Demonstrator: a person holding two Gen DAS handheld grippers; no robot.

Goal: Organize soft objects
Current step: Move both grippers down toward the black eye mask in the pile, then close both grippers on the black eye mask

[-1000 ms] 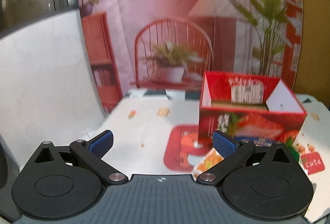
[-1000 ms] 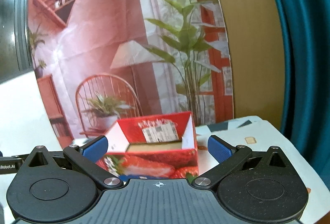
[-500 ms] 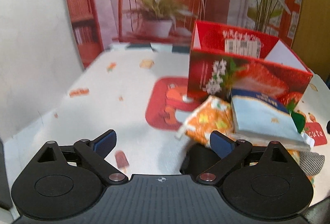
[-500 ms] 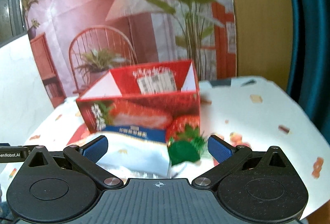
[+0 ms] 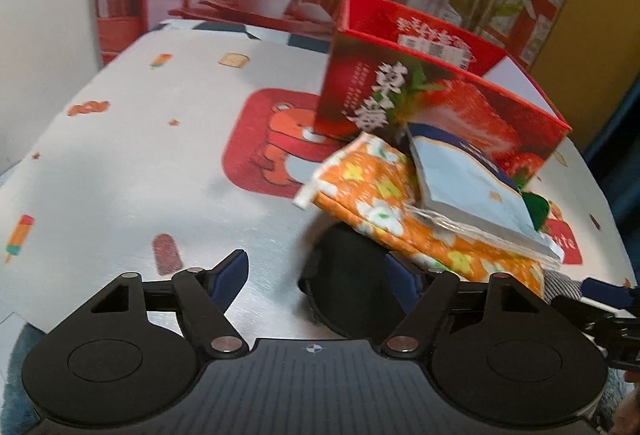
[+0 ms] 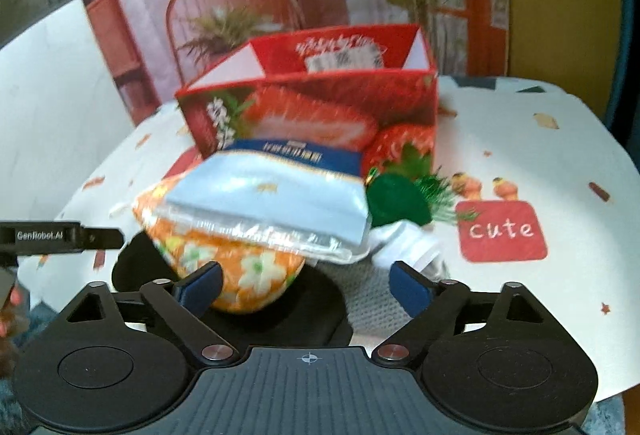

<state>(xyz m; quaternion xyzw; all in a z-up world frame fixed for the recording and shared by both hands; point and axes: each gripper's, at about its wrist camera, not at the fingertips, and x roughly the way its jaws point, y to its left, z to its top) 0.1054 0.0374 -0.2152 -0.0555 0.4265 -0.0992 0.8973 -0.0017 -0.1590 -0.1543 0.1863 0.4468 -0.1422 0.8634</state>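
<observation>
1. Soft objects: a heap on the patterned tablecloth (image 5: 132, 155), in front of the red strawberry-print carton (image 5: 472, 123), which stands open at the top.
2. Left to right in the left wrist view: a black rounded soft piece (image 5: 348, 295) at the bottom of the heap; an orange floral fabric pouch (image 5: 372, 195) lying on it, quilted-looking, with a white edge; a pale blue glossy packet (image 5: 464, 187) with a dark blue top band, lying tilted on the pouch and leaning toward the carton; a green fuzzy item (image 5: 536, 207) beside the packet's right edge.
3. Right wrist view adds a grey knitted cloth (image 6: 372, 295) under the heap and a white crumpled item (image 6: 408, 247) just below the green one.
4. My left gripper (image 5: 316, 275): jaws apart and closing; the black piece lies between them, pads not touching it.
5. My right gripper (image 6: 306, 285): jaws apart and closing; the pouch's lower edge and the grey cloth lie between them, no pad contact seen.
6. Versus a second ago: both cameras now look down on the heap; then they showed mostly the backdrop and the carton. Jaws were wider.
</observation>
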